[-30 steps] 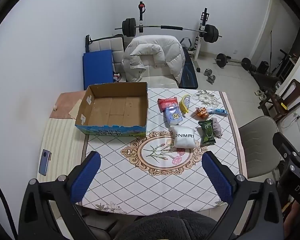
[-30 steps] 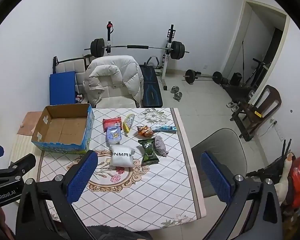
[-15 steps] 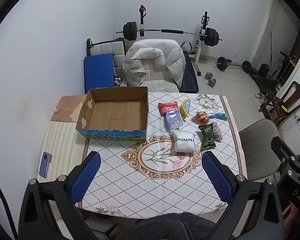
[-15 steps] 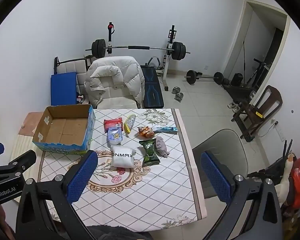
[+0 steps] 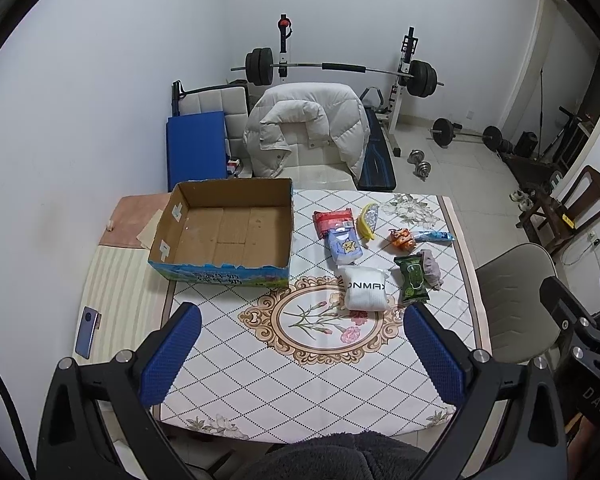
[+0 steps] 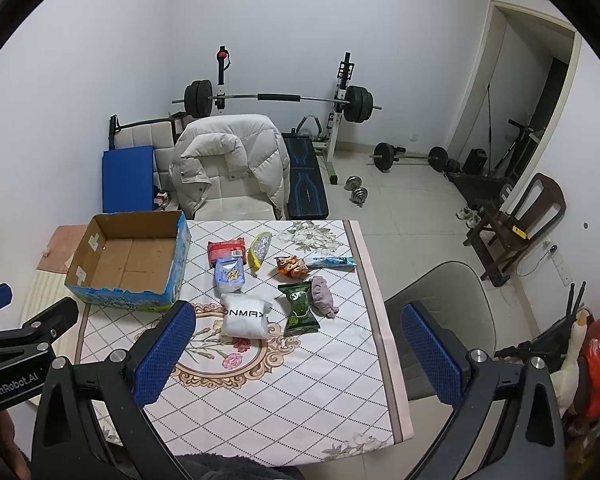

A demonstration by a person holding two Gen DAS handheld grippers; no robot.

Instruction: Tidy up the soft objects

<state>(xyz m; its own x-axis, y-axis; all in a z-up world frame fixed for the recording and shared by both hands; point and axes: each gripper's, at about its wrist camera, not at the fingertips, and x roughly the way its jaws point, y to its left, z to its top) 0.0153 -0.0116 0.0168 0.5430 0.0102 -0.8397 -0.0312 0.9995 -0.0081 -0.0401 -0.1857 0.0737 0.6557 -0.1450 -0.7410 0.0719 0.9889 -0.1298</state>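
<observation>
Nothing is sorted yet, I judge: the box (image 5: pixel 224 232) on the table (image 5: pixel 300 368) holds nothing, and all the soft packs, such as the white pack (image 5: pixel 365 289) and the green pack (image 5: pixel 411 279), lie in a group to its right. The left gripper (image 5: pixel 300 354) and the right gripper (image 6: pixel 294 354) hover above the table, jaws wide, holding nothing. The small labels are too blurred to read, and the grey cloth (image 6: pixel 324 295) is partly hidden.

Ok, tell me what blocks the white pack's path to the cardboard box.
Nothing visible does. The white pack lies right of the cardboard box, with only bare tablecloth between them, and the box is open-topped.
</observation>
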